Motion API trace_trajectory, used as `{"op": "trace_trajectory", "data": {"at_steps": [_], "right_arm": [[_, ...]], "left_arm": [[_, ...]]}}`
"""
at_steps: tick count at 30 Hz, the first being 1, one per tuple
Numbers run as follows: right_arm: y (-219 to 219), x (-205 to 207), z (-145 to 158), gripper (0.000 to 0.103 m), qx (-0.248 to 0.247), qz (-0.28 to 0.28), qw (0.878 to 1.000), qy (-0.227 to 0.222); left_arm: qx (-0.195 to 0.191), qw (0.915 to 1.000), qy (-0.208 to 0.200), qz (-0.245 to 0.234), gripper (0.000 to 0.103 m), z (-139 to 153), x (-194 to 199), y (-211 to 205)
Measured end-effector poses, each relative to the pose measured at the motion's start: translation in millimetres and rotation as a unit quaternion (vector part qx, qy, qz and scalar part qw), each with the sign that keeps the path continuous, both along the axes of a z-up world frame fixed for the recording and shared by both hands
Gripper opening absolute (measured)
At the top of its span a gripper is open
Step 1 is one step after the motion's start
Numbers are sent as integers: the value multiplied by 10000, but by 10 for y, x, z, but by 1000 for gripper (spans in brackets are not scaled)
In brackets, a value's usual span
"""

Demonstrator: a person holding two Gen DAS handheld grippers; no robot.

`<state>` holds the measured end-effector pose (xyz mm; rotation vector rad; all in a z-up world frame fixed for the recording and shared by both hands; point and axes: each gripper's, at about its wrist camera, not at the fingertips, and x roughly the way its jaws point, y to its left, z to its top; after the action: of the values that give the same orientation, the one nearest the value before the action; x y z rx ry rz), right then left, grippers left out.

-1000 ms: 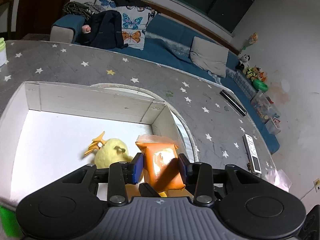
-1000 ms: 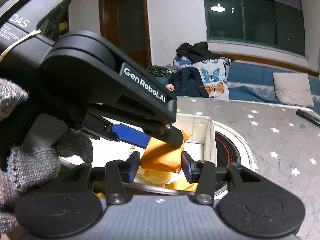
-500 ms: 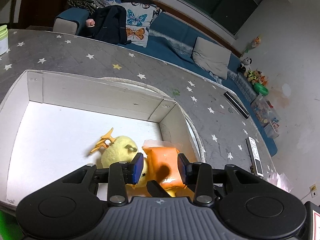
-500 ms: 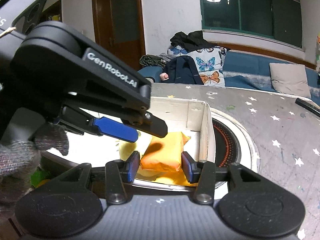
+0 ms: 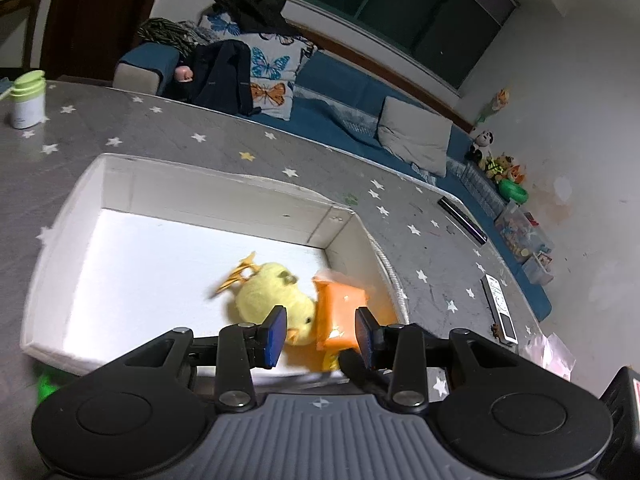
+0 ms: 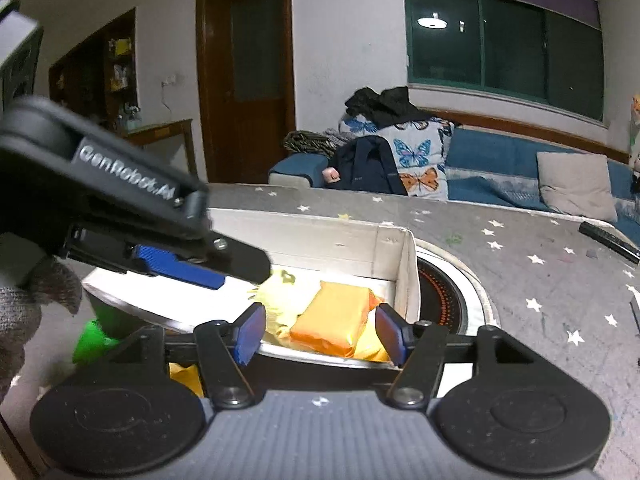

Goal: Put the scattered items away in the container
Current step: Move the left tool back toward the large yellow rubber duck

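Left wrist view, pose: the left gripper (image 5: 320, 330) hangs over the near right corner of the shallow white cardboard box (image 5: 224, 196), angled down into it; its jaws stand open with nothing between the blue pads.
Left wrist view, change: half a second ago the jaws were narrower, close on either side of the packet; now they are spread wider and the packet sits lower in the box, blurred.
Left wrist view, packet: the orange foil snack packet (image 5: 340, 312) lies in the box against the right wall, beyond the jaws and nearer the right pad; whether it touches that pad I cannot tell.
Left wrist view, neighbours: a yellow plush chick (image 5: 272, 298) lies just left of the packet, touching it; the box rests on the grey star-patterned counter (image 5: 168, 136).
Right wrist view, pose: the right gripper (image 6: 320, 334) is held level at the box's near edge, its jaws open and empty; a grey knitted glove (image 6: 24, 312) shows at the left edge.
Right wrist view, change: the left gripper (image 6: 188, 270), which hovered over the packet earlier, now sits further left, off it.
Right wrist view, packet: the orange packet (image 6: 334, 322) lies flat inside the white box (image 6: 336, 236), beyond the gap between the pads and touching neither, beside the chick (image 6: 280, 296).
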<state>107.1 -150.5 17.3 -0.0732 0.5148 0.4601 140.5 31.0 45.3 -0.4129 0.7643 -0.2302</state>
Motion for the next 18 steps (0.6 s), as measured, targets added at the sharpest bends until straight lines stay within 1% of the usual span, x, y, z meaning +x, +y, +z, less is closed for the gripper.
{"op": "trace_trajectory", "data": {"at_steps": [4,9,14,18], "right_arm": [[-5,-164,52,62,34,167,9998,-81],[54,-368,31,62,66,605,9981,9],[167,-474,-68,63,-38,1015,9947,185],[292,-492,-198,67,-165,1222,9918,338]], "left_arm": [[74,9999,-26,120,40,-16,-198,155],[63,9997,-32,254,40,-56,-398,301],[-5,9992,72,388,40,-148,-490,403],[-59,9986,154,495,40,-221,-563,486]]}}
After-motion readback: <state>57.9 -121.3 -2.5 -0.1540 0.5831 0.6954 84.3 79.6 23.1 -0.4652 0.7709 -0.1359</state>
